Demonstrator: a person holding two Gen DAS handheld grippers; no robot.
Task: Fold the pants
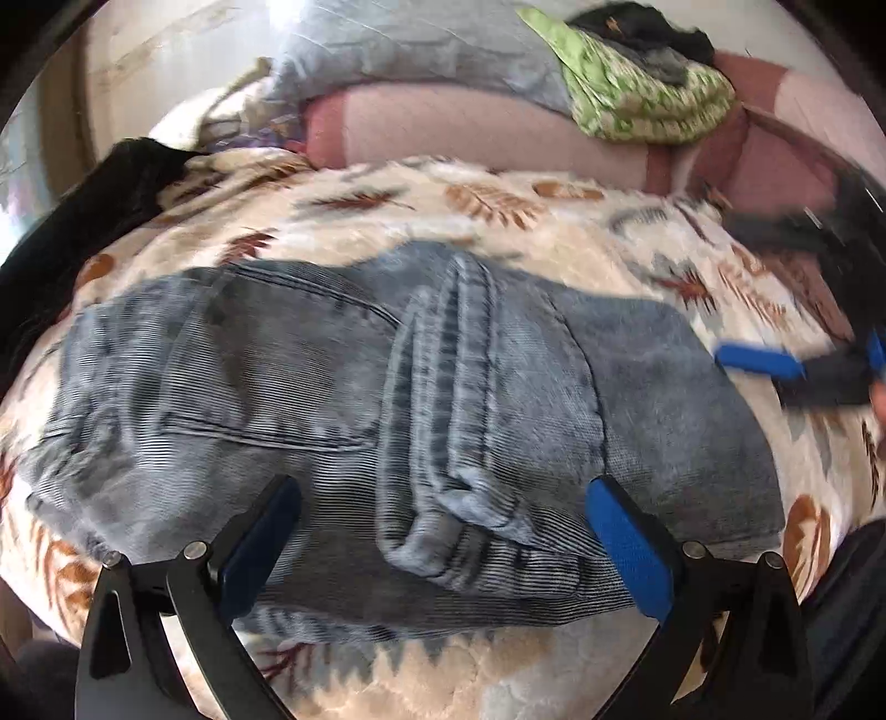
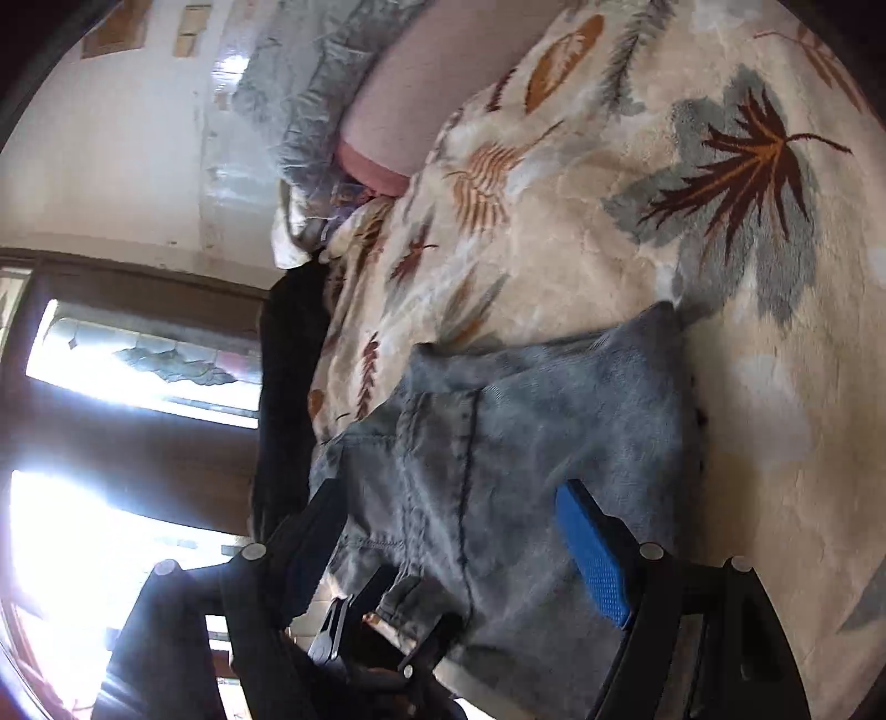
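Item: pants [image 1: 343, 387], grey-blue washed denim, lying folded into a compact bundle on the bed, on top of the blanket [image 1: 498, 221]. A back pocket is showing on the bundle's left portion in the left wrist view; a doubled-over band with heavy stitched seams is running down its middle toward the near edge.

Item: blanket, cream plush with rust, brown and grey leaf print, covering the bed under the pants.

Item: left gripper [image 1: 443, 531], black frame with blue pads, hovering over the near edge of the bundle. Its jaws are standing spread wide, one on either side of the seamed band, pinching nothing.

Item: right gripper [image 2: 459, 543], same make. Its jaws are likewise standing wide apart above the denim, with nothing pressed between the pads. In the left wrist view it is showing blurred at the right edge, beside the bundle's right end.

Item: pink bolster [image 1: 470, 127], lying along the far side of the blanket.

Item: grey pillow [image 1: 415, 50], resting behind the bolster.

Item: green patterned cloth [image 1: 637, 99], heaped on the bolster's right part, with a dark garment [image 1: 637, 27] on top.

Item: window [image 2: 138, 360], glaring bright in the right wrist view.
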